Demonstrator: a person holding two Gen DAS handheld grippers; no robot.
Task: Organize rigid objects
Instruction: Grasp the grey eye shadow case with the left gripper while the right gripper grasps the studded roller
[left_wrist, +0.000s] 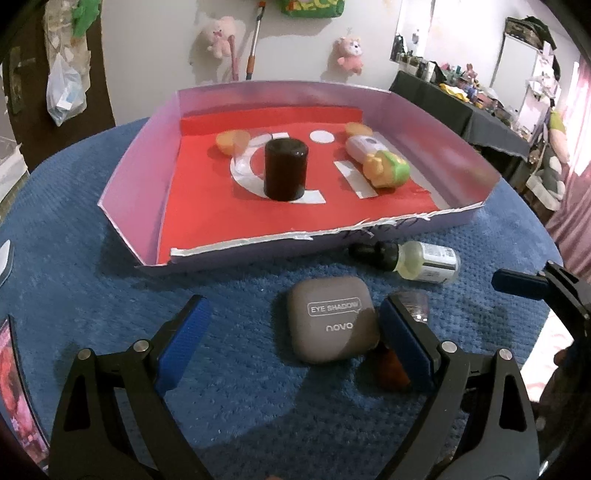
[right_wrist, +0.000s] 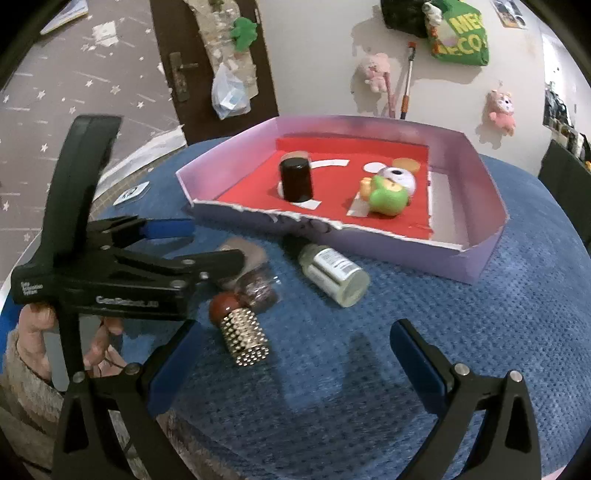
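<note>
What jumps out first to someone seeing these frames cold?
The lilac tray with its bright red floor, at the far side of the blue cloth, holds an upright black jar and a green toy lying on its side. In front of the tray, the left gripper stands open around a grey eye shadow case, with a small clear bottle lying just beyond.

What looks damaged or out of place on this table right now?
The tray's near wall is torn off, leaving a ragged white edge. In front of it a dropper bottle lies on its side on the blue cloth, not upright like the black jar inside the tray.
</note>
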